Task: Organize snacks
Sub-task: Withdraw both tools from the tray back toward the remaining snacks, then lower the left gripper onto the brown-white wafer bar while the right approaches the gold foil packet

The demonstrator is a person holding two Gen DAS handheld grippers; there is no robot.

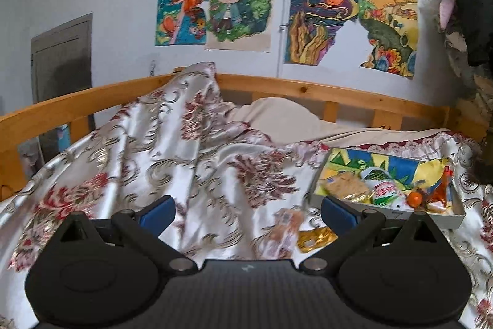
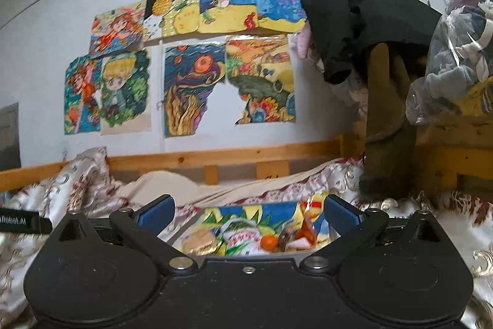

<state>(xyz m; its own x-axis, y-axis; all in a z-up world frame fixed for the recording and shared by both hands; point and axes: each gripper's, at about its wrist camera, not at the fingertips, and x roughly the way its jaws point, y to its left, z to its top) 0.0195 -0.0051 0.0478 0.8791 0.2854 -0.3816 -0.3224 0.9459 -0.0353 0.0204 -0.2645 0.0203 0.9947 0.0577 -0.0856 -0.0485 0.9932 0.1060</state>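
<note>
The left tool (image 1: 248,211) is built of matte black plastic: two broad rounded housings, each with a shallow circular recess moulded in its top, flank a central block with a fine ribbed texture. From each housing a black link arm runs forward, pinned at its base by a round silver rivet and capped by a small grey screw near the front. The fingers (image 1: 158,211) carry blue pads. Triangular cut-outs mark the outer shoulders.

The right tool (image 2: 248,213) has the same black housings, silver rivets and blue-padded fingers (image 2: 340,211), with one small silver screw centred on its middle block.
</note>
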